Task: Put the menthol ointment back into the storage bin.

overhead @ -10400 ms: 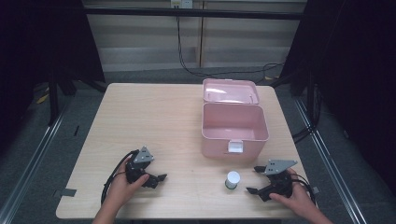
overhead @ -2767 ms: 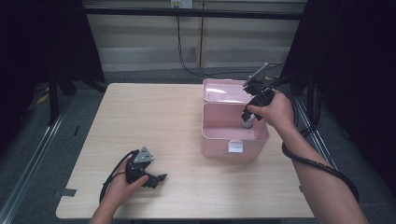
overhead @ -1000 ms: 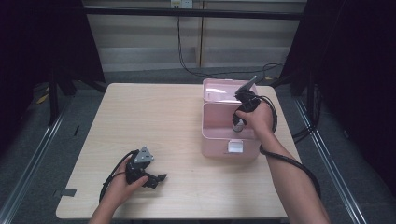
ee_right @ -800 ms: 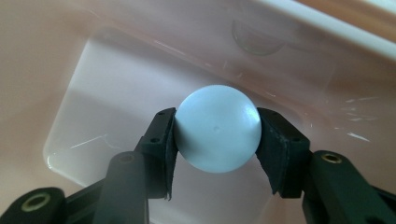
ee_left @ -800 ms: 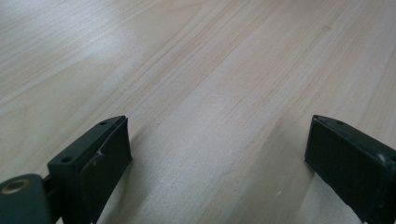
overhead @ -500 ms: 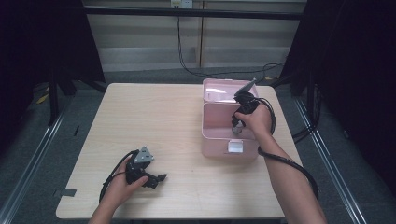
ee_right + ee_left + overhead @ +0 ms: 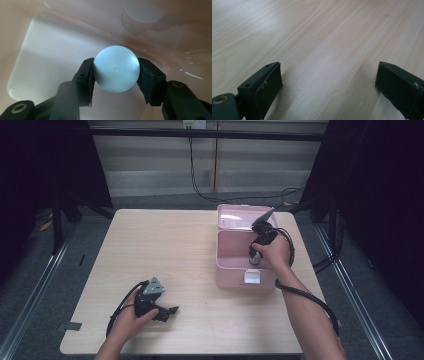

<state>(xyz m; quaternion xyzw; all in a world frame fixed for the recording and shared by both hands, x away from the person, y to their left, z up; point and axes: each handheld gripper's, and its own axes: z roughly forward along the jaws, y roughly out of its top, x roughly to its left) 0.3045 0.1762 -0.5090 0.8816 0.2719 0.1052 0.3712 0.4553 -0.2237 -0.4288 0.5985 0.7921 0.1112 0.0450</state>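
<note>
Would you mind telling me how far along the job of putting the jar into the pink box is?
Nearly done. The right gripper is shut on the jar's white cap and reaches down inside the pink box, its floor just below. Left to do: set the jar down, open the jaws and pull out. The lid lies open behind, so closing may follow. The left gripper rests open on the table.

Glossy pink plastic box [image 7: 235, 251], matt wood table [image 7: 165, 250]
</note>
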